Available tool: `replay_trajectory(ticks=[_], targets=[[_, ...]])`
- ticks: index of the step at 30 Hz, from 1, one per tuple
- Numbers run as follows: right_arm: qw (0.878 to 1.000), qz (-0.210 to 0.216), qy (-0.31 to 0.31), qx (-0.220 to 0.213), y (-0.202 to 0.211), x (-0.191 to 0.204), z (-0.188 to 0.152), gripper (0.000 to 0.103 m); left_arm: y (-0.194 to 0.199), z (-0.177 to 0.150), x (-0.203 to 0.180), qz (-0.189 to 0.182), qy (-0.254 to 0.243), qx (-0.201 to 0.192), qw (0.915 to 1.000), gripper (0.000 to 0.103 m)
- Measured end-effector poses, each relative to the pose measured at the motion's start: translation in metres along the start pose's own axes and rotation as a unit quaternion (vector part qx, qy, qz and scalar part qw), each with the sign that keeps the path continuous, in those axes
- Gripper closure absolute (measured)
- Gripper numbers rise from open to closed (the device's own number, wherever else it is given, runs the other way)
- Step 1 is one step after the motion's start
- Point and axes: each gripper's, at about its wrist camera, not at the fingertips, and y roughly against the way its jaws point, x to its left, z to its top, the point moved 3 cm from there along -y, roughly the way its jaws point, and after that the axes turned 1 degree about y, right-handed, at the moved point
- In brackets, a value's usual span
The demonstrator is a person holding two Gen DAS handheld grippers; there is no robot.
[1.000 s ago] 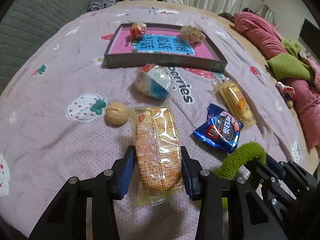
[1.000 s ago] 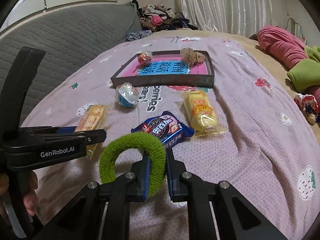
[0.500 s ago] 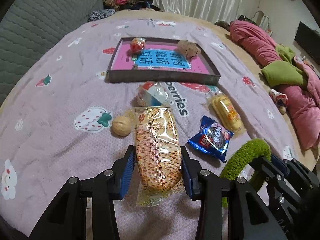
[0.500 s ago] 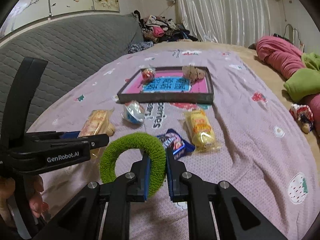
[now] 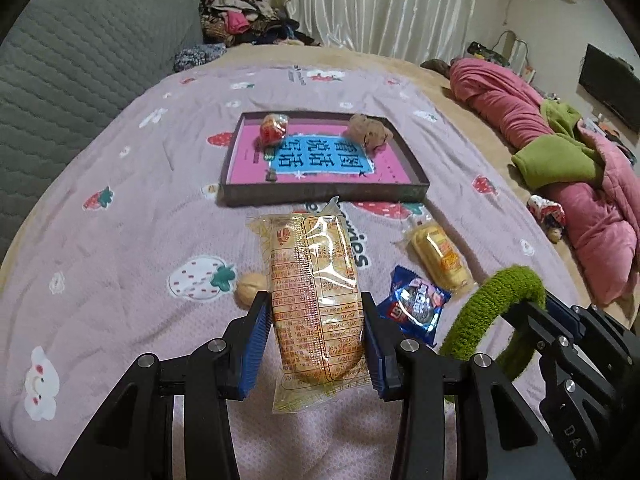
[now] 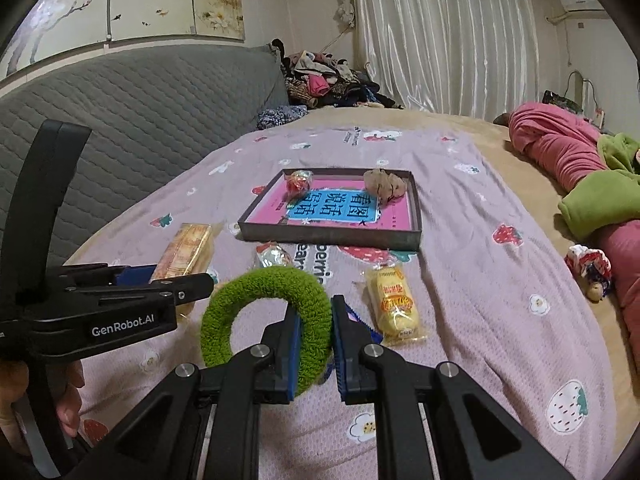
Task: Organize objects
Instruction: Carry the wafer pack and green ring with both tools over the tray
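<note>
The left wrist view shows the left gripper (image 5: 316, 344) clamped on a long clear-wrapped biscuit packet (image 5: 314, 292), held clear of the bed, with a round tan walnut (image 5: 250, 286) and a blue foil cookie packet (image 5: 416, 306) on the cover beside it. The right wrist view hides the walnut but shows the right gripper (image 6: 316, 344) closed on a fuzzy green ring scrunchie (image 6: 266, 320), a person's hand (image 6: 60, 396) near left on the other tool, and a small blue-and-white wrapped sweet (image 6: 274, 256). A yellow wrapped cake (image 6: 394, 306) lies right of centre. Farther off, a shallow dark box with a pink lining (image 5: 320, 194) sits on the pink strawberry-print bedspread (image 5: 120, 240). A grey quilted headboard (image 6: 140, 112) bounds the left; pink and green bedding (image 6: 592, 184) crowds the right edge, white curtains (image 6: 440, 32) behind.
</note>
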Motion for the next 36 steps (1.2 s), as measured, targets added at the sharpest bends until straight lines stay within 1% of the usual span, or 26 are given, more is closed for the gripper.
replay_trajectory(ticks=[6, 18, 36], targets=[[1.0, -0.001, 0.003, -0.009, 0.003, 0.0, 0.01, 0.089, 0.006, 0.011, 0.003, 0.002, -0.006, -0.01, 0.9999, 0.058], [0.999, -0.012, 0.015, -0.033, 0.006, 0.0, 0.047, 0.089, 0.013, 0.038, 0.006, 0.002, -0.01, -0.027, 0.9996, 0.058], [0.997, -0.03, 0.017, -0.073, 0.016, -0.015, 0.111, 0.089, 0.03, 0.1, 0.002, 0.009, -0.026, -0.064, 0.9976, 0.058]])
